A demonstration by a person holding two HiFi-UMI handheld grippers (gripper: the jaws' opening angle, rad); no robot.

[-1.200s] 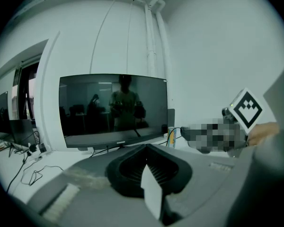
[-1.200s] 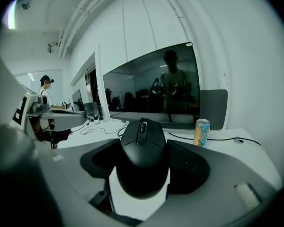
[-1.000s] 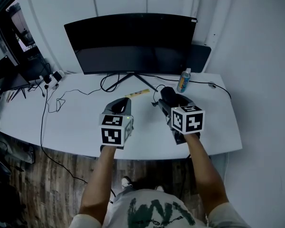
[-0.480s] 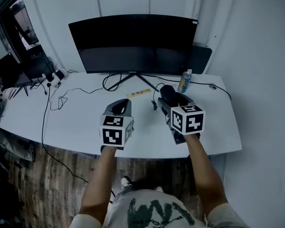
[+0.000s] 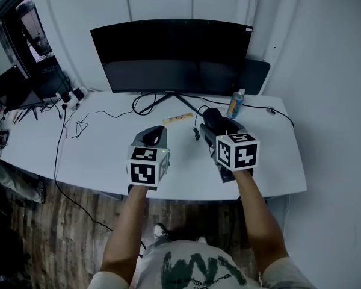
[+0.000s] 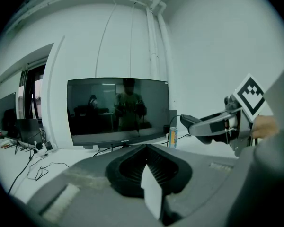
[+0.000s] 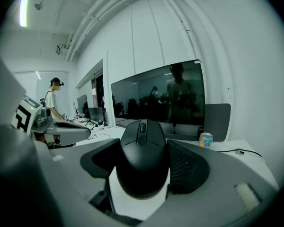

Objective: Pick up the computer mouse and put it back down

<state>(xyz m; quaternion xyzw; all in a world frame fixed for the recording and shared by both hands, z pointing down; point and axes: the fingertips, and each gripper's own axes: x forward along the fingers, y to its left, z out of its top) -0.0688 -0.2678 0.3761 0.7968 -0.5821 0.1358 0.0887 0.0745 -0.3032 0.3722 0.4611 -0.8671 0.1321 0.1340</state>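
The right gripper (image 5: 212, 123) is clamped on a matte black, rounded computer mouse (image 7: 143, 157), held above the white desk (image 5: 96, 155). The left gripper (image 6: 146, 150) has its jaws together with nothing between them. Ahead stand a wide curved black monitor (image 5: 171, 56) and a blue-and-orange drink can (image 5: 233, 104). The mouse's long axis runs along the jaws, scroll wheel toward the monitor. The monitor's bezel logo is too small to read.

Mouse (image 7: 143, 160) underside hidden (btwn jaws)

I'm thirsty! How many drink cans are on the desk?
1: a small colourful drink can near the black curved monitor's right end, on the white desk. Others may be hidden.
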